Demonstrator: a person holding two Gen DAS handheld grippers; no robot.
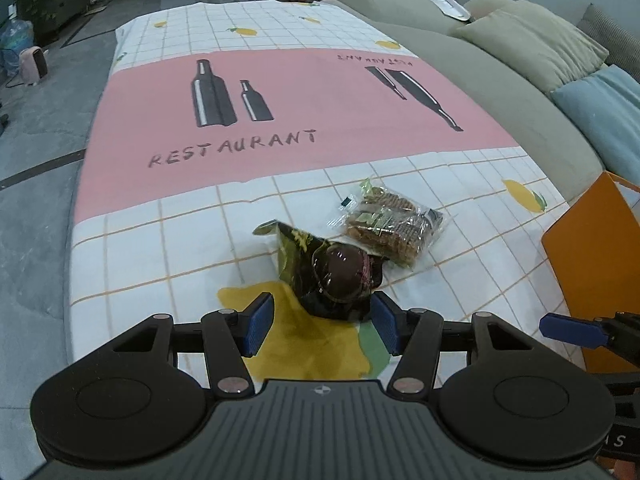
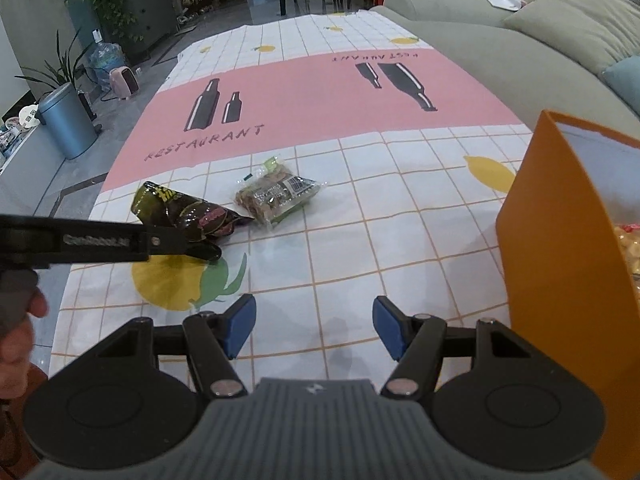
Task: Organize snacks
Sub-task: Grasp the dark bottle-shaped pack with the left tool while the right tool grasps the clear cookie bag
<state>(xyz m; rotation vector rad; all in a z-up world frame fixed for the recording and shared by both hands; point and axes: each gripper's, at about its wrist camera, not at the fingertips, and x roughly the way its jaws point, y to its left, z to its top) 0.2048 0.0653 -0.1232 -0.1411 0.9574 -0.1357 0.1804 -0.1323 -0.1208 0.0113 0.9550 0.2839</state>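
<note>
Left gripper (image 1: 322, 326): jaws wide apart, nothing gripped; the blue pads flank the near end of the dark wrapper without pressing on it.
Right gripper (image 2: 314, 330): jaws spread wide and empty, over bare checked cloth just left of the box.
Dark snack packet (image 1: 332, 272): crumpled, lying on the tablecloth's white checked part toward the near edge, its end over the big yellow lemon print (image 1: 316, 348).
Clear biscuit pack (image 1: 394, 222): flat on the cloth just beyond the dark packet, touching its far end, or nearly so.
Orange box (image 2: 560, 248): upright at the table's right edge, yellowish snacks showing inside.
Tablecloth (image 1: 280, 92): pink band further back, printed with bottles and "RESTAURANT".
Sofa (image 1: 480, 64): runs along the right edge.
</note>
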